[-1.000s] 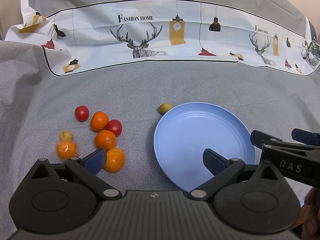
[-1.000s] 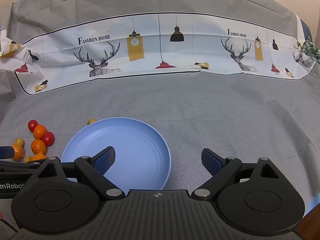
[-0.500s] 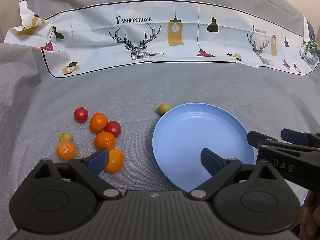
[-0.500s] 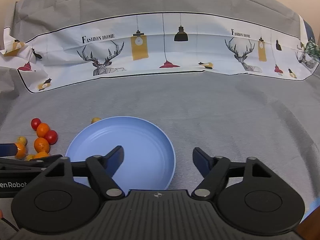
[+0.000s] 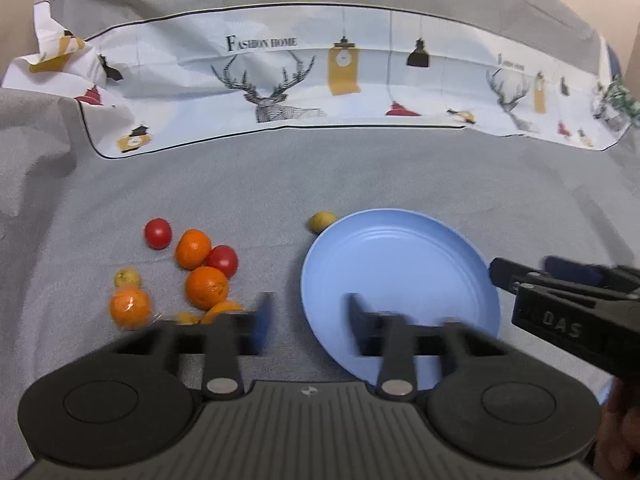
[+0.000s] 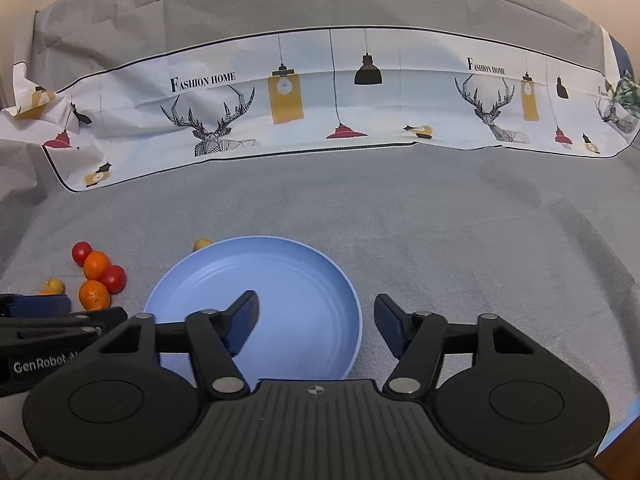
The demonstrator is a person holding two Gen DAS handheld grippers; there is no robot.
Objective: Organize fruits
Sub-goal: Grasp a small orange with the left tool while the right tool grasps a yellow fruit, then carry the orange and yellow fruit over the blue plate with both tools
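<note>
I see my left claw [image 5: 306,322] with its fingers apart and nothing between them, blurred, hanging over the grey surface [image 5: 260,176] just left of the blue plate [image 5: 400,276]. The fruit cluster sits at its near left – oranges [image 5: 207,286], two red tomatoes [image 5: 157,233] and small yellow fruits [image 5: 127,278], packed touching or nearly so. One more yellow fruit [image 5: 322,221] lies against the plate's far-left rim. My right claw [image 6: 316,326] is also spread and empty, left finger over the plate [image 6: 280,280], right finger past its right rim. Open cloth lies far and right of the plate, up to the printed sheet [image 6: 320,92] along the far edge. The plate is round and lies flat – no long axis I can name
</note>
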